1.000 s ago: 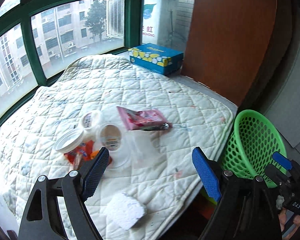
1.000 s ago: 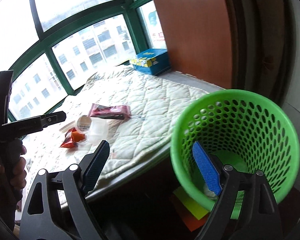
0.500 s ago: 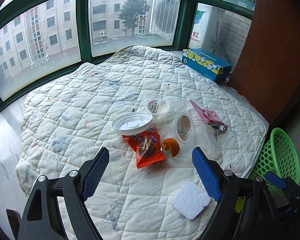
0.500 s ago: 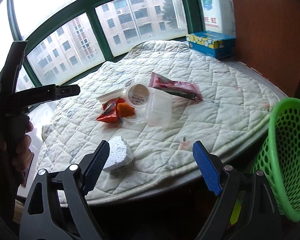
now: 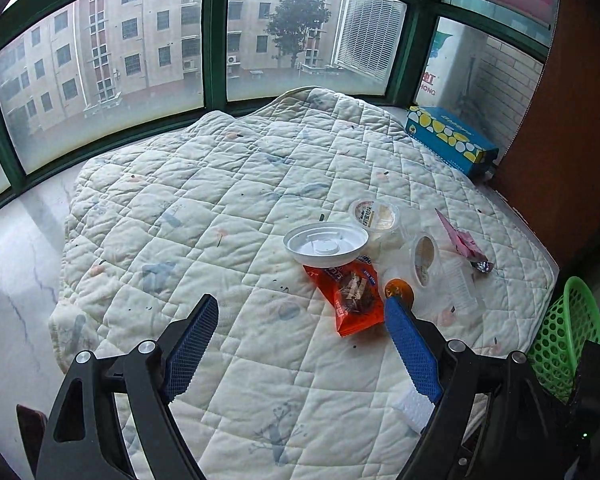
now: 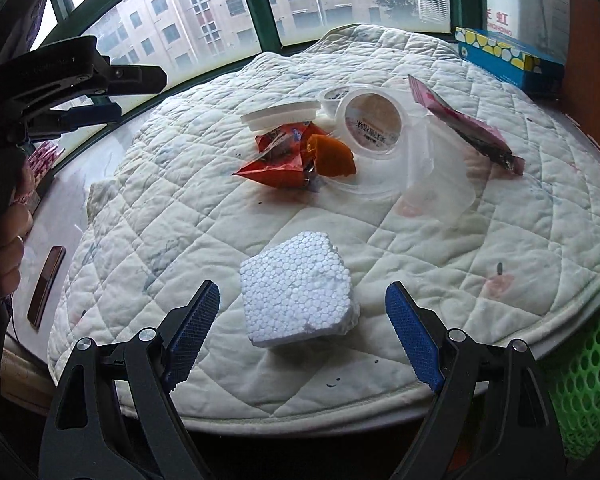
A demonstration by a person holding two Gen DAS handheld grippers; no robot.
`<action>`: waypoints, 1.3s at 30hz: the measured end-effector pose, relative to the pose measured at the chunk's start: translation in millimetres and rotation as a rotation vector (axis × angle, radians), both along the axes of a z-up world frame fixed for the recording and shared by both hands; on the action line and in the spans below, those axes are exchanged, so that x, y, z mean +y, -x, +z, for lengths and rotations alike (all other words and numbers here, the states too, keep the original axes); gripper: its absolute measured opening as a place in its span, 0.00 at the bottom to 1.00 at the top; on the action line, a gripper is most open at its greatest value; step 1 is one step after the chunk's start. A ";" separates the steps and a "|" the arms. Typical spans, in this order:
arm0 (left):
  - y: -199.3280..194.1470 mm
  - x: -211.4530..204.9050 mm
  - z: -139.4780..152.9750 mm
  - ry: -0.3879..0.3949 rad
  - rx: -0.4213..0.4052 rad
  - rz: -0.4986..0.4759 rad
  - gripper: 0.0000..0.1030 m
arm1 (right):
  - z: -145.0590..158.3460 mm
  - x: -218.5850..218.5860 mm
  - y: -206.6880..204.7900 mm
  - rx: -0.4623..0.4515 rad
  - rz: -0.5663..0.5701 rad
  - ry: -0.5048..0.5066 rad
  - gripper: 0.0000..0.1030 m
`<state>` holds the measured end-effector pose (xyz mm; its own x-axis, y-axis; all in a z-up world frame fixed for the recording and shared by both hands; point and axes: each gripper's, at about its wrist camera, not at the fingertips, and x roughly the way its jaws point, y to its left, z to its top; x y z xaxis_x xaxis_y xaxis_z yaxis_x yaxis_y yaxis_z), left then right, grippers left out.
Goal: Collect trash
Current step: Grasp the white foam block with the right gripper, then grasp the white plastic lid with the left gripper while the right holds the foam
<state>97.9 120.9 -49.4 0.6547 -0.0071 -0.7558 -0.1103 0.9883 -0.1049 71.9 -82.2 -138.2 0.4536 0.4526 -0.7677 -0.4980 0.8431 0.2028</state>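
Note:
Trash lies in a heap on a white quilted pad: a white plastic lid, an orange snack wrapper, clear plastic cups, a pink wrapper and an orange peel. A white foam block sits apart, near the pad's front edge. My right gripper hovers open just in front of the foam block, not touching it. Above the pad, my left gripper stands open and empty, left of the heap. A green mesh basket stands off the pad's right edge.
A blue tissue box rests at the back right beside a brown wooden panel. Green-framed windows curve behind the pad. A dark phone lies on the sill at the left. A hand holds the left gripper there.
Both grippers swung left, away from the green basket and over the pad. The right one now faces the foam block close up. Both stayed open.

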 end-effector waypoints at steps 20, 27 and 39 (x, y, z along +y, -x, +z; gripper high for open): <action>-87.1 -17.8 -47.5 0.033 0.118 -0.148 0.93 | -4.7 6.8 -7.0 0.002 -0.006 0.029 0.67; -126.8 -26.7 -69.5 0.029 0.160 -0.192 0.93 | 14.0 -5.8 -12.0 -0.015 -0.037 -0.012 0.67; -162.0 -13.3 -94.2 0.099 0.238 -0.194 0.93 | 21.1 -4.1 -22.5 -0.009 -0.044 -0.039 0.67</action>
<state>259.9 107.6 -143.6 0.4392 -0.1955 -0.8768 0.0458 0.9796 -0.1955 94.3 -86.3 -117.1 0.4806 0.4611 -0.7459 -0.4623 0.8560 0.2312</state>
